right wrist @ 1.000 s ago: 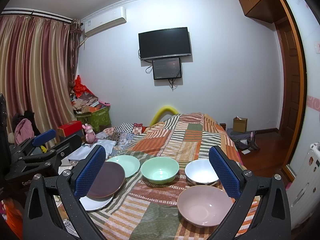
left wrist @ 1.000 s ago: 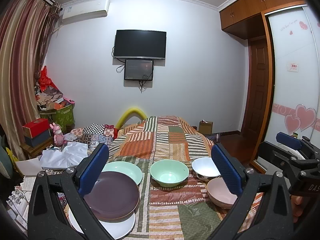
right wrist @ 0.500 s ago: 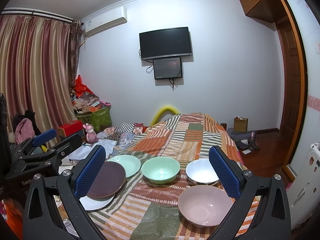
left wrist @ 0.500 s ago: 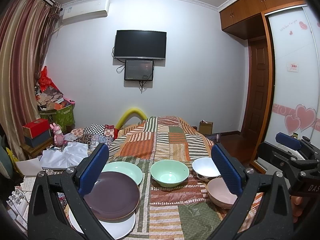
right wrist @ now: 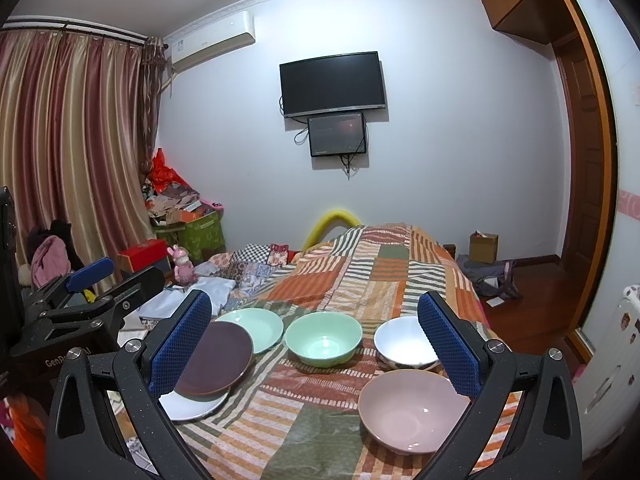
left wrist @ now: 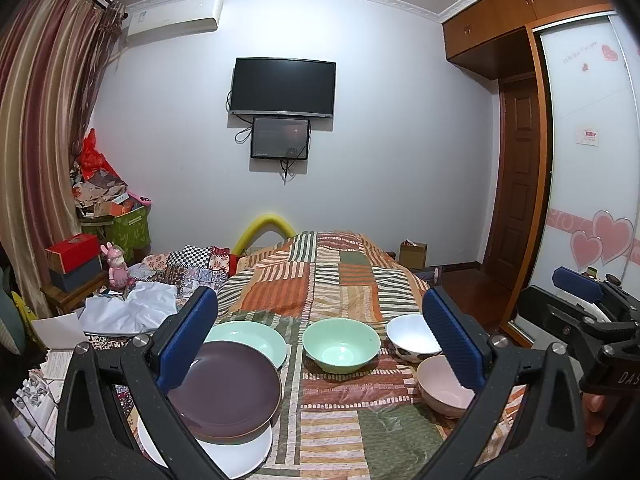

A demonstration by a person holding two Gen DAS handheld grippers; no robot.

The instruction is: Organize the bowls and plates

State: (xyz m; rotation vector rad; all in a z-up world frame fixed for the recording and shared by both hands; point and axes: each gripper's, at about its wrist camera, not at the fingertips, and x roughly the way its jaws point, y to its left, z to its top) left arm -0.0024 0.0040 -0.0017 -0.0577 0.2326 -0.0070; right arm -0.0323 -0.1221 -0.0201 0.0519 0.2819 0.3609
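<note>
Between and just below the right gripper's (right wrist: 314, 344) wide-apart, empty jaws sits the pink bowl (right wrist: 412, 414) on the bed (right wrist: 360, 280), so I judge pinching its near rim squarely before lifting toward the white bowl (right wrist: 404, 344) is best, the left gripper (left wrist: 320, 344) likewise apart and empty.

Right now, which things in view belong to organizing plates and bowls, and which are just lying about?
Belongs to the job:
purple plate
green plate
white plate
green bowl
white bowl
pink bowl

Just lying about:
pink toy
red box
green bin
cardboard box
white cloth
</note>
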